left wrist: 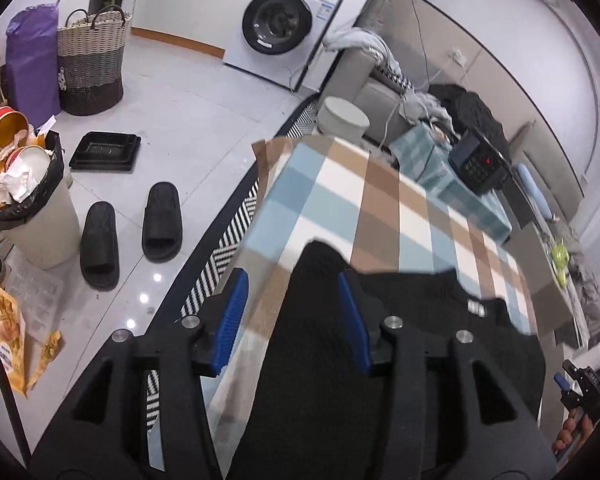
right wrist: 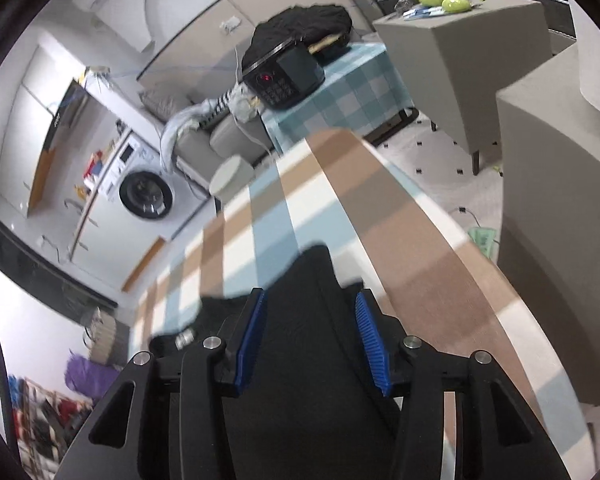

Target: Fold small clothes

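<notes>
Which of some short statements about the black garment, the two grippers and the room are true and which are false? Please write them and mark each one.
1. The black garment lies on a checked cloth. True.
2. The left gripper has its blue pads closed tightly together. False: the jaws stand apart, with garment fabric between them.
3. The right gripper also has black fabric between its open jaws. True.
4. The washing machine door is wide open. False: the round door is shut.
5. Two black slippers lie on the floor beside a full bin. True.
6. The woven basket stands on the table. False: it stands on the floor.
</notes>
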The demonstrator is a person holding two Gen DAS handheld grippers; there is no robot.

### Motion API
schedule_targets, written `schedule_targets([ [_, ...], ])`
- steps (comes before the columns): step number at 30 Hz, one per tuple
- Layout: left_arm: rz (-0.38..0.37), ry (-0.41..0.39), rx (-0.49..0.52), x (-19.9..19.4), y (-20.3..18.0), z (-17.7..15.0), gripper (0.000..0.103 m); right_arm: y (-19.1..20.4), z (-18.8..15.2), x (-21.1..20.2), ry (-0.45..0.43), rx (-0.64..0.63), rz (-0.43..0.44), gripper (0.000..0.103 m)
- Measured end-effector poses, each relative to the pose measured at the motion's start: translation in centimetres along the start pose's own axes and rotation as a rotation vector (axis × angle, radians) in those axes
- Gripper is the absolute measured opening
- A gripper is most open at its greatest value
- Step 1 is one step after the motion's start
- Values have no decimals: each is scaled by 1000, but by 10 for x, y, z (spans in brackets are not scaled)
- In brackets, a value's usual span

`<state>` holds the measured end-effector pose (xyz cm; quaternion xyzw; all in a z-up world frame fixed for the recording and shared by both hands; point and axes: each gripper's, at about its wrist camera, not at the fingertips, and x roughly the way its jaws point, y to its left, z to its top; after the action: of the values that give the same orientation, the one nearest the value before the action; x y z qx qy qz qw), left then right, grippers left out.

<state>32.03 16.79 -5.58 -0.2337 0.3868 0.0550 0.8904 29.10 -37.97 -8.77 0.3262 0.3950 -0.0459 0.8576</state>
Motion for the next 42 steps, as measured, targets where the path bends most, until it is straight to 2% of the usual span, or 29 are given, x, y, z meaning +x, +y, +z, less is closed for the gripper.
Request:
schedule_targets([
  [2,2,0,35,-14,0,-13,44,-3,-13,-3,41,-48,-9,47],
  [6,16,-10,77,-48,3,-46,60,-7,-49,-17,95,-159,-17,47],
  [10,21,7,110,-72,1,-77,63,-8,-88,-32,121,-251,-19,47],
  [13,31,-6,151,-94,-6,-104,66,-11,-109,-44,126,-261,-11,50],
  [15,18,-19,167,-108,-10,-121,73,-12,-120,-51,124,-268,-9,51],
  [18,9,-33,200,-126,-17,-146,79,-7,-135,-60,112,-321,-39,56],
  [23,-9,-19,246,-143,-26,-179,80,1,-154,-75,91,-400,-36,66],
  [31,-35,-42,258,-171,-31,-196,80,3,-161,-97,48,-379,9,66],
  [39,-64,-75,220,-200,-34,-197,80,10,-163,-103,68,-381,24,67],
  [42,-73,-55,267,-204,-44,-197,80,8,-163,-99,96,-360,45,67],
])
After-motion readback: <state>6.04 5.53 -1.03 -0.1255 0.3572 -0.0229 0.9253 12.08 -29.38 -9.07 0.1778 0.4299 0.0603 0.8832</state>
